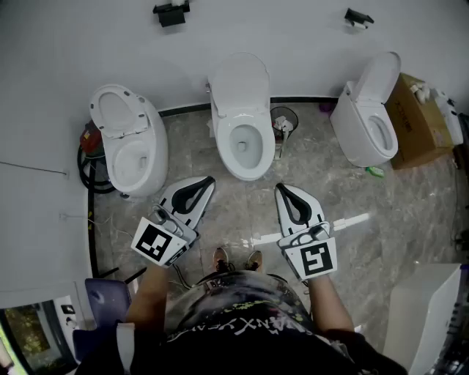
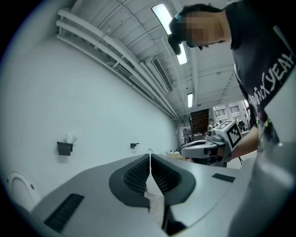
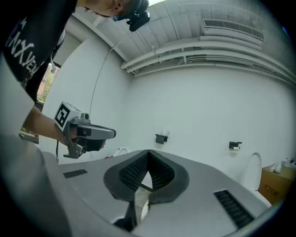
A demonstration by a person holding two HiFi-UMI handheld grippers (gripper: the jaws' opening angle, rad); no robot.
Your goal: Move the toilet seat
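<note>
- The only writing I can read is "YEAH" in white on my dark shirt [image 2: 273,78], seen in the left gripper view. The head view shows more print across the shirt, upside down and too broken up to read.
- Each of my tongs carries a cube with black-and-white square markers and no words.
- My left tongs [image 1: 208,181] are closed, pad against pad, with nothing between them.
- My right tongs [image 1: 281,188] are closed and empty as well.
- The toilet seat [image 1: 248,171] lies flat on the bowl of the middle toilet [image 1: 242,121], whose lid is raised against the wall.
- The seat is ahead of both tongs and apart from them, in line with the gap between their tips. The left tongs angle toward it and the right tongs point just past its right side.
- Only the head view shows the marble floor [image 1: 322,183] and all three bowls: the left toilet [image 1: 128,143], the middle one and the right toilet [image 1: 366,121]. A cardboard box [image 1: 410,121] stands just beside the right toilet.
- The left gripper view adds ceiling pipes [image 2: 106,41], a strip lamp [image 2: 163,13] and my right tongs, held level.
- The right gripper view adds two wall holders [image 3: 161,138] and my left tongs.
</note>
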